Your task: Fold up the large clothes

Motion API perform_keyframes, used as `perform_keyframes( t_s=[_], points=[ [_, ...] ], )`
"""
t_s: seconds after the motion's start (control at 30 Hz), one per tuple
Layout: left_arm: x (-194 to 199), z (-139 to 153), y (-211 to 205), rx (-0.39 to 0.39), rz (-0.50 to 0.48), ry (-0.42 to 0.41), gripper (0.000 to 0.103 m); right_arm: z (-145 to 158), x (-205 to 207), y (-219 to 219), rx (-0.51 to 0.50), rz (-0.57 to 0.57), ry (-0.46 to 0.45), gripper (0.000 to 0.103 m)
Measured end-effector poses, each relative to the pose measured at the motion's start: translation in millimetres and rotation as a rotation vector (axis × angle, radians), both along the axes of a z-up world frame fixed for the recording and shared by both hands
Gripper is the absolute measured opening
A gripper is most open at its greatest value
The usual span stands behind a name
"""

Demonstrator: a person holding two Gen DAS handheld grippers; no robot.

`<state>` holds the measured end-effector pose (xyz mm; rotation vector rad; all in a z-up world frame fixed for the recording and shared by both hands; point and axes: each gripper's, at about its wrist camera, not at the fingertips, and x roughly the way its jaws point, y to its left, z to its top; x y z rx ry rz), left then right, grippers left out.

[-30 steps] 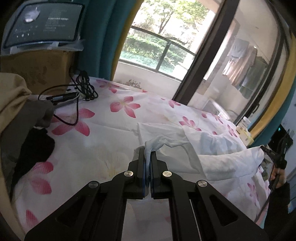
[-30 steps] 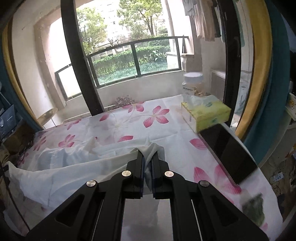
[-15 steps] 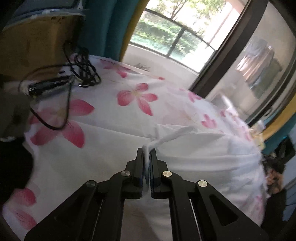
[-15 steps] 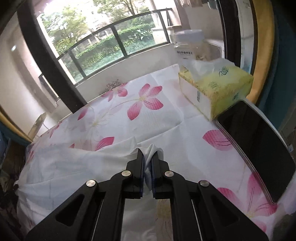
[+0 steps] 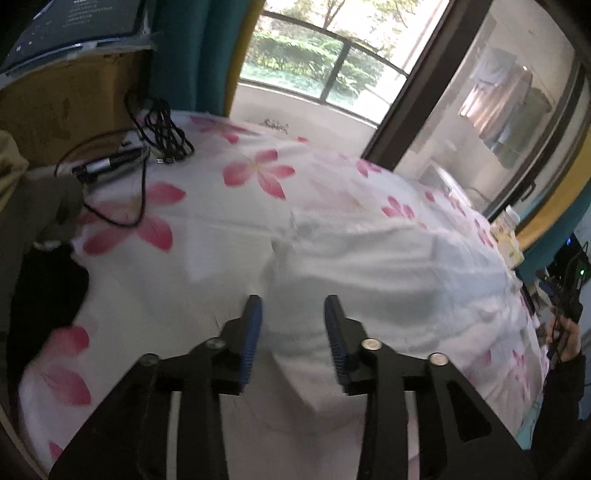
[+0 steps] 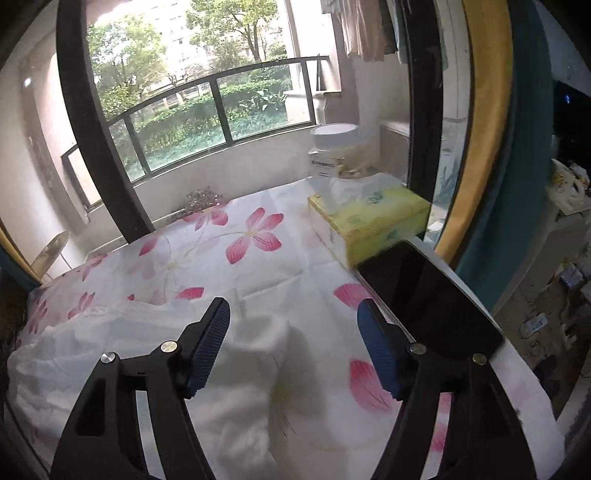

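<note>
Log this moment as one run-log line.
left gripper: opening, clear of white garment | right gripper: opening, garment released | garment: lying on floral sheet

Print on the jar label [image 6: 325,164] and dark board [image 5: 74,29] is unreadable.

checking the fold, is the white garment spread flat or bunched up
Bunched, not flat: the garment lies in rumpled folds on the floral sheet, with a thick lump between the opening right claw pads.
</note>
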<state>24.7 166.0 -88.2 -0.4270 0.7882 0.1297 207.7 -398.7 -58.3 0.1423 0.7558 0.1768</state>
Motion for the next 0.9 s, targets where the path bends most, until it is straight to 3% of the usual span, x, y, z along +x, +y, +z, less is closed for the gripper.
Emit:
perform_keyframes(
  t_s=[0.13,0.27,0.4,0.47,0.5,0.6,0.73,0.8,0.83,0.87,0.9],
  points=[
    [1,-11,-3,0.094,0.044,0.074,0.043,-6,-9,1,0.001,0.026,0.021,0.072],
    [5,-14,5,0.053,0.043,0.059,0.043,-22,-12,-1,0.016,0.024,0.067,0.072],
    [11,-17,4,0.105,0.049,0.077,0.043,-27,-11,1,0.031,0.029,0.067,0.072],
    [14,-17,-2,0.126,0.009,0.066,0.023,-27,-8,3,0.047,0.035,0.065,0.071],
    [15,-17,-5,0.131,-0.011,0.064,0.005,-27,-7,5,0.047,0.037,0.068,0.071],
    [16,-12,-11,0.163,-0.024,0.046,0.003,-28,-2,17,0.008,0.073,0.067,0.071],
    [16,3,-13,0.173,-0.021,-0.001,0.003,-40,10,38,-0.127,0.112,0.079,0.054],
    [17,13,-13,0.187,-0.024,-0.025,0.003,-50,19,40,-0.146,0.108,0.1,0.054],
    [17,16,-13,0.188,-0.026,-0.033,0.003,-55,23,37,-0.133,0.089,0.118,0.047],
    [18,19,-13,0.185,-0.028,-0.046,0.003,-60,26,35,-0.117,0.071,0.135,0.024],
    [18,23,-11,0.175,-0.027,-0.06,0.002,-63,28,33,-0.11,0.062,0.145,0.013]
  ],
)
